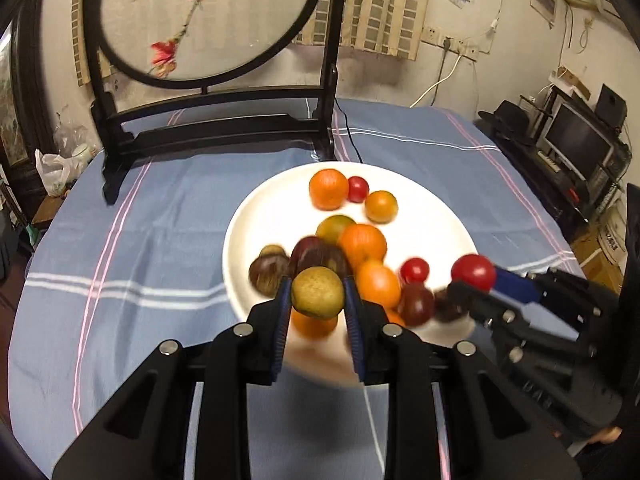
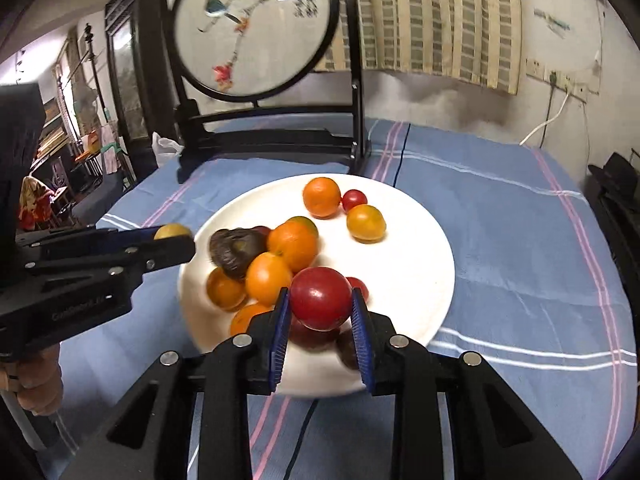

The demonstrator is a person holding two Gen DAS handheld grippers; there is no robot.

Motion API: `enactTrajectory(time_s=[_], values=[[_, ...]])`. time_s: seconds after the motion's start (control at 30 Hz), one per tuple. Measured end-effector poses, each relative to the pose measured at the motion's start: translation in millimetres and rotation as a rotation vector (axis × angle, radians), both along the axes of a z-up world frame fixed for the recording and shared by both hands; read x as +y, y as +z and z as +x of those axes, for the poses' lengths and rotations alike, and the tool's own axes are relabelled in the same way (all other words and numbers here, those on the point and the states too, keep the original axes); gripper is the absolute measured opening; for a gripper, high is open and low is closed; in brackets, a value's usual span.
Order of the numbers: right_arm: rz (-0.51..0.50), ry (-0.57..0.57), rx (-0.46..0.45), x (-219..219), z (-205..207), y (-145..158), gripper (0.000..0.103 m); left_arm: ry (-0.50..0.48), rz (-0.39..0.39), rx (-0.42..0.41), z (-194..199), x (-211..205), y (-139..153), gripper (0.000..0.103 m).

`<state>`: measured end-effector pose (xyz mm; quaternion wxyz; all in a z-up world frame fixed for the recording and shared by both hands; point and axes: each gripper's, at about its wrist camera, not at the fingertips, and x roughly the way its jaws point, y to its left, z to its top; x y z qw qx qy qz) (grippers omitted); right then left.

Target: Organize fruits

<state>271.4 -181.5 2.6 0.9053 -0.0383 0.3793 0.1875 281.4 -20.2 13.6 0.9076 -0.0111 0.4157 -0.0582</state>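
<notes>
Round table under a blue cloth with white and pink stripes (image 1: 168, 216), dark wooden stand with a round embroidered bird-and-flower screen (image 1: 208, 20) at its far side. Round white ceramic plate (image 2: 416, 248) mid-table, holding a loose pile of orange tangerines (image 2: 292, 244), dark brown-purple fruits (image 2: 234, 252) and small red cherry tomatoes (image 2: 354, 199).

Left gripper (image 1: 317, 294): blue pads clamped on a small yellow-green roundish fruit (image 1: 318, 292), raised above the plate's near-left rim. Near-spherical, no clear long axis.

Right gripper (image 2: 321, 304): jaws pinched nearly closed on a round red tomato (image 2: 320, 298), raised over the plate's near edge. Also round, so orientation can't be read; stem end not visible.
</notes>
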Motion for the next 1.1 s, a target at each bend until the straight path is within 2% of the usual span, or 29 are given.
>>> enactTrajectory(time_s=[0.17, 0.27, 0.3, 0.33, 0.4, 0.6, 0.73, 0.8, 1.1], values=[[-0.013, -0.018, 0.021, 4, 29, -14, 0.030, 0.014, 0.012, 0.029, 28, -9, -13, 0.025], [-0.013, -0.038, 0.030, 1, 40, -20, 0.034, 0.029, 0.025, 0.016, 37, -12, -16, 0.026], [-0.009, -0.043, 0.039, 0, 42, -21, 0.050, 0.034, 0.027, 0.011, 40, -13, -16, 0.030], [-0.004, -0.061, 0.045, -2, 44, -22, 0.063, 0.041, 0.031, 0.014, 41, -15, -16, 0.048], [0.009, -0.085, 0.028, -7, 41, -19, 0.065, 0.065, 0.065, 0.016, 42, -17, -15, 0.064], [-0.022, -0.064, 0.019, -13, 19, -13, 0.069, 0.052, 0.089, 0.004, 22, -19, -11, 0.079], [-0.031, -0.098, -0.005, -21, -7, -9, 0.092, 0.041, 0.092, -0.013, -4, -20, -8, 0.084], [-0.030, -0.099, -0.009, -24, -18, -8, 0.094, 0.035, 0.094, -0.024, -19, -20, -7, 0.088], [-0.048, -0.086, 0.019, -31, -73, -16, 0.094, 0.026, 0.072, -0.051, -77, -18, -1, 0.091]])
